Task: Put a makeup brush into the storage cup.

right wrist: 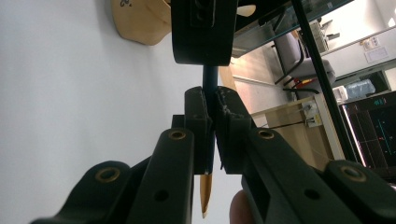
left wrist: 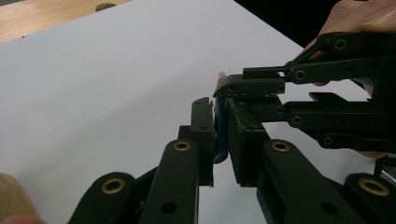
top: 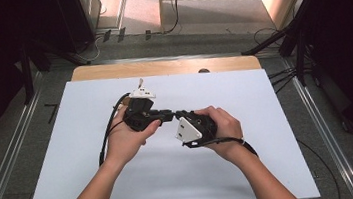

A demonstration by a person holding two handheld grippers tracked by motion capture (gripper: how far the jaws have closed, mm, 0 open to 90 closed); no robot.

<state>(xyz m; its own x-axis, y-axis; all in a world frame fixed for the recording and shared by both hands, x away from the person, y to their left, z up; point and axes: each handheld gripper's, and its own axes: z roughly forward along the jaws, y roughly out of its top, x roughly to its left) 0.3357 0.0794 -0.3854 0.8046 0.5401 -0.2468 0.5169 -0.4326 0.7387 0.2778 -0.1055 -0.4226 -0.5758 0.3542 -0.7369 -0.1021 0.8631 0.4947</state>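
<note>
Both tongs are meeting over the middle of the white bench (top: 73, 181), and a dark blue pencil is passing between them. The right tongs (right wrist: 211, 135) are clenched on the pencil (right wrist: 208, 84), with its sharpened wooden tip sticking out below the jaws, toward the camera. The left tongs (left wrist: 222, 140) are also gripping the pencil (left wrist: 220, 133): the jaws are standing close on either side of it and appear to be pressing on it, though I cannot be fully sure how firmly.

As a judgement, this is looking like a hand-over in its middle: the pick-up is done, both tongs are sharing the pencil, and what is left is for one pair to let go and the other to carry it off or set it down. Which pair is giving and which is taking, the pictures are not telling.

The high view is showing the layout: the left tongs (top: 163, 115) and right tongs (top: 180, 114) are pointing at each other nose to nose, held above the bench, but the pencil there is too small to make out. The left gripper view is showing the blunt end of the pencil and the right tongs coming in from the side. The right gripper view is showing the sharpened tip and the left tongs closing in from above.
</note>
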